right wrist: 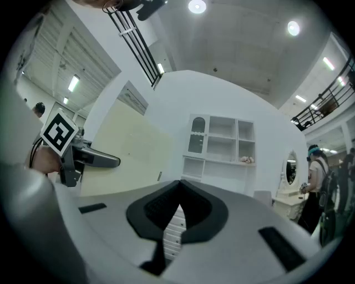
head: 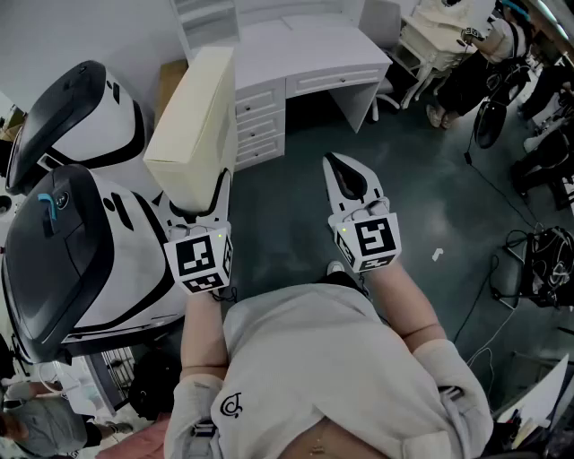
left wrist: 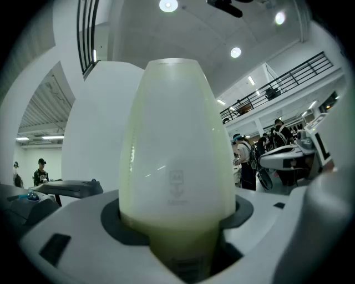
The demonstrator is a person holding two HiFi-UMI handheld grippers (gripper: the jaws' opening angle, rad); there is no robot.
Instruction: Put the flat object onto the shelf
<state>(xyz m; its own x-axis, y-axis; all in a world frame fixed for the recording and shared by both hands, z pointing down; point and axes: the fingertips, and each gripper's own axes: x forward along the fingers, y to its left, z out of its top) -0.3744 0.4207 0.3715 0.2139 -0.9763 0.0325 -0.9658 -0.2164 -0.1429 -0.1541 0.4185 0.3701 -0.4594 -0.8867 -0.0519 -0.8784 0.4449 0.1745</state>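
The flat object (head: 193, 112) is a cream slab, held on edge and pointing away from me. My left gripper (head: 199, 204) is shut on its near end. In the left gripper view the cream slab (left wrist: 177, 144) fills the middle, and the left gripper (left wrist: 177, 224) has its jaws pressed against both faces. My right gripper (head: 338, 167) is level beside it, a little to the right, shut and empty. In the right gripper view the right gripper (right wrist: 178, 195) has its dark pads meeting, with the slab (right wrist: 125, 152) at left. The white shelf unit (right wrist: 222, 143) stands ahead.
A white desk with drawers (head: 300, 54) stands ahead under the shelf unit (head: 208, 12). Two large white-and-black machines (head: 76, 224) crowd the left side. People (head: 484, 45) stand at the far right, and cables and gear (head: 543, 264) lie on the dark floor.
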